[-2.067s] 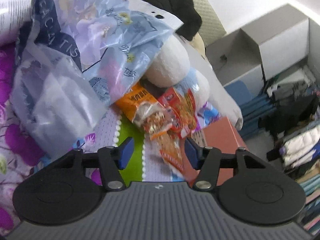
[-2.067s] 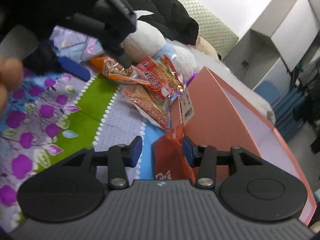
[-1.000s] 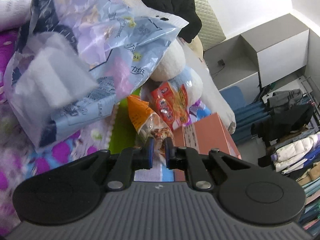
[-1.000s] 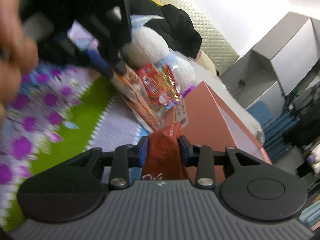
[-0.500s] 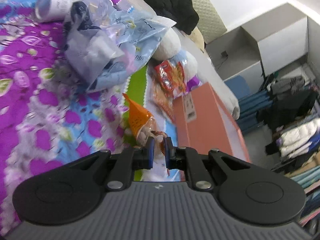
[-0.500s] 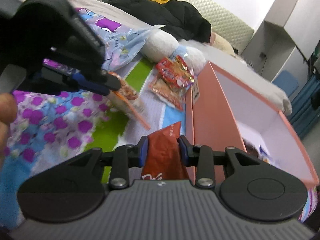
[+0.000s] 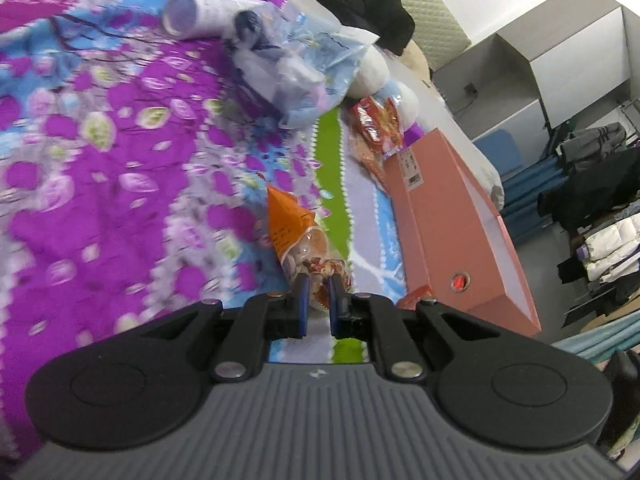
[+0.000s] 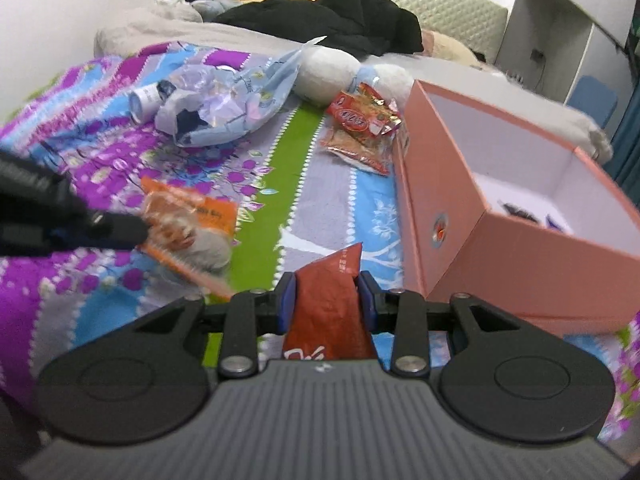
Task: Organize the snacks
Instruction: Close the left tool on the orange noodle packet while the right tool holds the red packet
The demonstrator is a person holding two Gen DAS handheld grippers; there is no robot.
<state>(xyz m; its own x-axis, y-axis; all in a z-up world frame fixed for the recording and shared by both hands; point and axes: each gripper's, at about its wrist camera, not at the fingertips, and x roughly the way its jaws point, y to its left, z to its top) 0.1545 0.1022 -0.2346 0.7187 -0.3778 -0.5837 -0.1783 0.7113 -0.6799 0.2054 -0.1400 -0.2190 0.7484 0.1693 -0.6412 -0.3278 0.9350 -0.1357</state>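
My left gripper [image 7: 318, 294] is shut on the end of an orange snack bag [image 7: 298, 236], which hangs above the flowered bedspread. From the right wrist view, that same orange snack bag [image 8: 188, 224] and the left gripper [image 8: 132, 229] sit at the left. My right gripper [image 8: 325, 294] is shut on a red snack packet [image 8: 330, 292], just left of an open salmon-pink box [image 8: 452, 216]. The pink box [image 7: 448, 216] lies to the right in the left wrist view. Two more snack packets [image 8: 362, 118] lie by the box's far corner.
A light-blue plastic bag [image 8: 224, 112] and a white tube [image 8: 146, 100] lie further back on the bedspread [image 7: 100, 184]. White plush toys [image 8: 328, 70] and black clothing [image 8: 332, 20] sit behind them. Grey cabinets [image 7: 560, 68] and hanging clothes [image 7: 600, 208] stand off the bed's right side.
My left gripper closed on the orange bag and pulled it back from the pile, away from the plastic bag. My right gripper closed on the red packet and turned so the box's open inside shows.
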